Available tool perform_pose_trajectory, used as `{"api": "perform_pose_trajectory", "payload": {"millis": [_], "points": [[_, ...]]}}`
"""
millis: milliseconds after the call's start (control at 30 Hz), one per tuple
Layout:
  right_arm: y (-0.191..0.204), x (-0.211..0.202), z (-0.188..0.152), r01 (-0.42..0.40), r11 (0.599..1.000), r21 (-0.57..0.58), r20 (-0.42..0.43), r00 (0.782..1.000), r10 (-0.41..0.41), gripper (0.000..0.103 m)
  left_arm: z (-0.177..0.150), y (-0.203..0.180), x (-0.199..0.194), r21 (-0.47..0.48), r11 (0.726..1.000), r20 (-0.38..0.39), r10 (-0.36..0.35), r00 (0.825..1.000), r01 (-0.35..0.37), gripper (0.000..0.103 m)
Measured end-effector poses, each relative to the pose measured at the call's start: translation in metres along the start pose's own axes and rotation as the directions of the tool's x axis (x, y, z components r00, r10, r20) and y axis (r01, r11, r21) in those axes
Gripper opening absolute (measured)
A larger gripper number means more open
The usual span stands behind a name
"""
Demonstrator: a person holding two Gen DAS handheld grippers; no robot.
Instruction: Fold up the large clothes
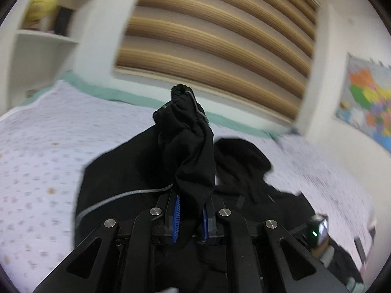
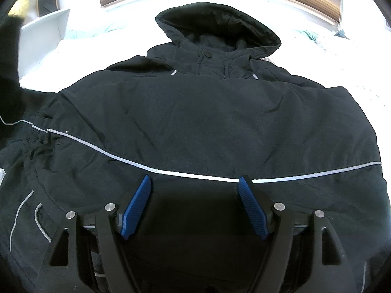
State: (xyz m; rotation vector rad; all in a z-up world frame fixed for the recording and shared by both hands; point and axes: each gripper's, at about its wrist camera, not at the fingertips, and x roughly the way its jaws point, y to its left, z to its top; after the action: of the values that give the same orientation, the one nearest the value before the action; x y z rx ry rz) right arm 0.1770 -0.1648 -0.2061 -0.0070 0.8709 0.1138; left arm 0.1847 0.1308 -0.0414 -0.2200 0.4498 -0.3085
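Note:
A black hooded jacket [image 2: 195, 112] with grey reflective piping lies spread on the bed, hood [image 2: 217, 26] at the far end. My left gripper [image 1: 191, 202] is shut on a bunched sleeve cuff [image 1: 188, 131] of the jacket and holds it up above the bed. The rest of the jacket [image 1: 127, 171] lies below it. My right gripper [image 2: 195, 183] is open and empty, low over the jacket's front near the piping line [image 2: 195, 174]. The raised sleeve shows at the far left of the right wrist view [image 2: 9, 73].
The bed has a pale dotted cover [image 1: 41, 151] with a teal edge [image 1: 117, 95]. Behind it is a window with tan blinds [image 1: 215, 39]. White shelves [image 1: 41, 36] stand at the left. A coloured map [image 1: 369, 97] hangs on the right wall. The other gripper's body [image 1: 320, 229] sits at lower right.

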Motion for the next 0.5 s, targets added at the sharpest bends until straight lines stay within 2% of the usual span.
{"api": "perform_pose_trajectory", "payload": {"millis": [100, 167, 233, 300, 400, 433, 500], "points": [[0.000, 0.000, -0.001, -0.004, 1.000, 0.004, 0.003, 1.000, 0.004, 0.078, -0.014, -0.031, 0.027, 0.053, 0.996, -0.091, -0.069, 0.993, 0.074, 0.014], [0.000, 0.000, 0.000, -0.011, 1.000, 0.007, 0.005, 1.000, 0.011, 0.079, -0.026, -0.047, 0.046, 0.071, 0.989, -0.166, -0.113, 0.980, 0.126, 0.014], [-0.001, 0.001, -0.001, -0.015, 1.000, 0.008, 0.006, 1.000, 0.015, 0.080, -0.042, -0.060, 0.065, 0.086, 0.979, -0.253, -0.156, 0.955, 0.182, 0.014], [0.000, 0.001, -0.001, -0.016, 1.000, 0.009, 0.007, 1.000, 0.016, 0.080, -0.060, -0.073, 0.092, 0.078, 0.968, -0.372, -0.193, 0.908, 0.238, 0.015], [0.000, 0.000, -0.001, -0.017, 1.000, 0.010, 0.007, 1.000, 0.017, 0.081, -0.094, -0.079, 0.134, 0.029, 0.965, -0.542, -0.203, 0.815, 0.260, 0.020], [0.000, 0.001, 0.000, -0.019, 1.000, 0.012, 0.007, 1.000, 0.019, 0.081, -0.101, -0.076, 0.141, 0.026, 0.968, -0.565, -0.191, 0.803, 0.249, 0.020], [0.000, 0.001, 0.000, -0.021, 1.000, 0.013, 0.005, 1.000, 0.021, 0.082, -0.103, -0.074, 0.144, 0.010, 0.970, -0.573, -0.194, 0.796, 0.244, 0.021]]}}
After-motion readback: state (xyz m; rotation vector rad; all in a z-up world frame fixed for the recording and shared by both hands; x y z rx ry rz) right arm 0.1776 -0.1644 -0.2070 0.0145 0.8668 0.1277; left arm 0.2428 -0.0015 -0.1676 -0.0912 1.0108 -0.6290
